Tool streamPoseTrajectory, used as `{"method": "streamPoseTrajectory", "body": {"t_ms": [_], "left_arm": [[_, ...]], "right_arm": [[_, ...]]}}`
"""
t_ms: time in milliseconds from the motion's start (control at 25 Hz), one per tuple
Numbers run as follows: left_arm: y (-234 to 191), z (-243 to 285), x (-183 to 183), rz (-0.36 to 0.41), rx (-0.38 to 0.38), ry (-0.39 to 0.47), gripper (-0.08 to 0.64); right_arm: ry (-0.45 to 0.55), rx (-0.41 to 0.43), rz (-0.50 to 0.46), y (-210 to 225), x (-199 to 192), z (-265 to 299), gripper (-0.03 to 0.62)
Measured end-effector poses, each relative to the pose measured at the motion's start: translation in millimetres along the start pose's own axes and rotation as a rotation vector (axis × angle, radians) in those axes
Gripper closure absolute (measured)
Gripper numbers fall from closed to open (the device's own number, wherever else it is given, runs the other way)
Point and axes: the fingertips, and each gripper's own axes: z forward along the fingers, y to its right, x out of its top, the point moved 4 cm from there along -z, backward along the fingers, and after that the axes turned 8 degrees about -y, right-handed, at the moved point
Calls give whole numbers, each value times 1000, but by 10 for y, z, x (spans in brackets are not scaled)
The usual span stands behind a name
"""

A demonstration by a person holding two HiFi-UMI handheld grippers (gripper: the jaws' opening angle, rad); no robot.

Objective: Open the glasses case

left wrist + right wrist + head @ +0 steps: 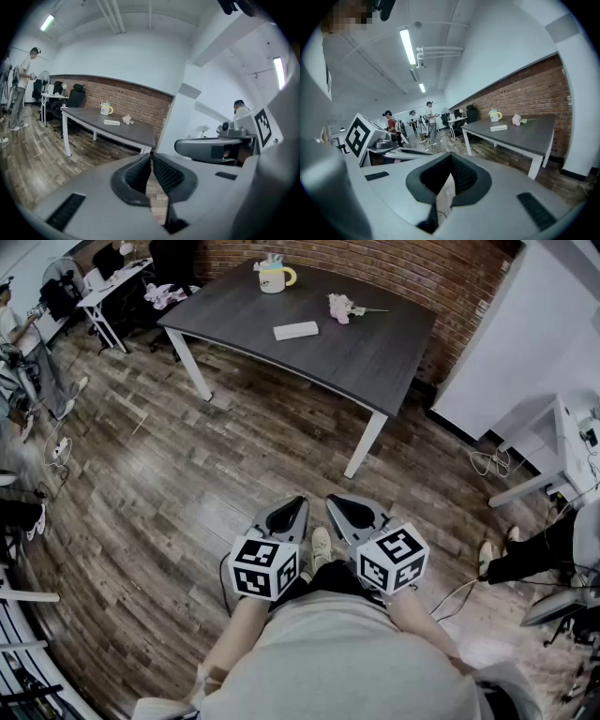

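Observation:
The glasses case [295,330] is a flat white box lying on the dark grey table [375,352], far ahead of me across the wooden floor. The left gripper view shows the case [112,122] small in the distance, and the right gripper view shows the case [498,127] too. My left gripper [298,503] and right gripper [330,502] are held side by side close to the body, well short of the table. Both are shut with nothing between their jaws, as the left gripper [151,157] and right gripper [451,160] views show.
A yellow-handled mug [273,277] and a pink flower-like thing [343,307] also lie on the table. A white partition [525,343] stands to the right, with a small white desk [562,442] and cables. Office chairs and desks [112,282] stand at far left, with people [430,123] in the background.

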Motion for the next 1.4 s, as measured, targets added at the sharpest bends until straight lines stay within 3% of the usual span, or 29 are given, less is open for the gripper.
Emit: {"method": "streamPoseTrajectory", "body": {"t_ms": [360, 600, 840, 880, 920, 1160, 1400], "left_arm": [[56, -17, -43, -4, -1, -7, 526], [63, -75, -104, -3, -2, -18, 526], [20, -146, -170, -16, 8, -35, 526], [-5, -167, -176, -23, 13, -34, 526], [-31, -187, -183, -29, 19, -32, 526], [-176, -256, -238, -52, 31, -34, 526], [-432, -58, -57, -70, 47, -7, 526]], "right_arm": [[-43, 12, 3, -43, -143, 0, 588], [-24, 67, 17, -155, -196, 20, 586], [-29, -7, 57, -40, -242, -27, 586], [-29, -13, 63, -25, -245, -28, 578], [-30, -17, 70, -12, -246, -23, 524], [-7, -27, 61, 119, -144, 37, 508], [1, 9, 41, 293, 54, 335, 501]]}}
